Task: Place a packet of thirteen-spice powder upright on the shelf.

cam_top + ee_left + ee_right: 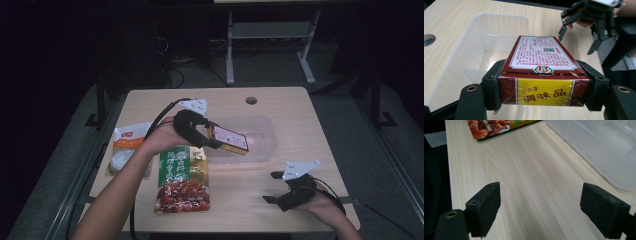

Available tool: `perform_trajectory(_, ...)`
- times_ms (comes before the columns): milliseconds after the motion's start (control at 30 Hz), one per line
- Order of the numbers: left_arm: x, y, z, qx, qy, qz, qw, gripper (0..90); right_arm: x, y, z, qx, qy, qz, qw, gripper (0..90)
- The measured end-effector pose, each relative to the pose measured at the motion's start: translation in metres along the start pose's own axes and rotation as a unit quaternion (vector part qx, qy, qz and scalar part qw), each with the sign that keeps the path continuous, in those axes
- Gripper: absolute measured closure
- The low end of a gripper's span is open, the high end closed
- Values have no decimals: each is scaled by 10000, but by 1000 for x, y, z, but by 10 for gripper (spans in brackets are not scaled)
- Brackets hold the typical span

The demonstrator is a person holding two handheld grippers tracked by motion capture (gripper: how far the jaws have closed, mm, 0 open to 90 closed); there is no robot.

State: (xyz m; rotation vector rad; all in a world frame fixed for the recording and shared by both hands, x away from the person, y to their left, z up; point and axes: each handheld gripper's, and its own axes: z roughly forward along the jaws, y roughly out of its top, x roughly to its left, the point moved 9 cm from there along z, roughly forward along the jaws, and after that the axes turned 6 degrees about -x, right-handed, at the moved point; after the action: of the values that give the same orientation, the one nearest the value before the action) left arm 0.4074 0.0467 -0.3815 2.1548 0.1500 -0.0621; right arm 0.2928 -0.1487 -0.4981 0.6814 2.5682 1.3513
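Note:
A dark red box with a yellow label (544, 75) sits clamped between the jaws of my left gripper (544, 87), held in the air over the near left corner of the clear plastic bin (471, 45). In the high view the same red box (229, 138) hangs at the clear plastic bin's (260, 131) left edge, with my left gripper (209, 136) shut on it. My right gripper (273, 187) rests low near the table's front right, jaws wide open over bare wood. The right gripper (540, 210) has nothing between its pads.
A green and red snack pouch (182, 179) lies flat at the front middle; its corner (491, 126) lies ahead of the right gripper. A white and orange packet (127, 147) lies at the left edge. A round cable hole (251, 100) is at the table's back.

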Motion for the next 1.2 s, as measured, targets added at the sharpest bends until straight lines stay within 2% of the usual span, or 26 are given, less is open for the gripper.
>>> perform_trajectory(33,6,5,5,67,16,27,10000,313,0,1,0,-20,2,-8,10000,164)
perform_trajectory(233,19,17,17,241,-21,11,9997,313,0,2,-1,-84,22,-17,10000,164)
perform_trajectory(300,23,21,21,305,-18,74,9995,313,0,2,-1,-79,29,-7,10000,165)
perform_trajectory(633,44,41,43,476,-36,-31,9989,313,-2,1,-2,-139,80,23,9999,165)
perform_trajectory(900,56,48,63,679,-31,-79,9977,312,-3,0,-2,-144,107,40,9998,165)
perform_trajectory(1000,58,51,67,677,-33,-42,9977,312,-4,0,-2,-148,106,25,9998,165)
perform_trajectory(1033,58,52,70,694,-68,-92,9975,312,-4,-1,-2,-138,104,31,9998,165)
perform_trajectory(1200,61,50,84,918,-42,-104,9957,312,-5,-1,-2,-128,103,28,9999,165)
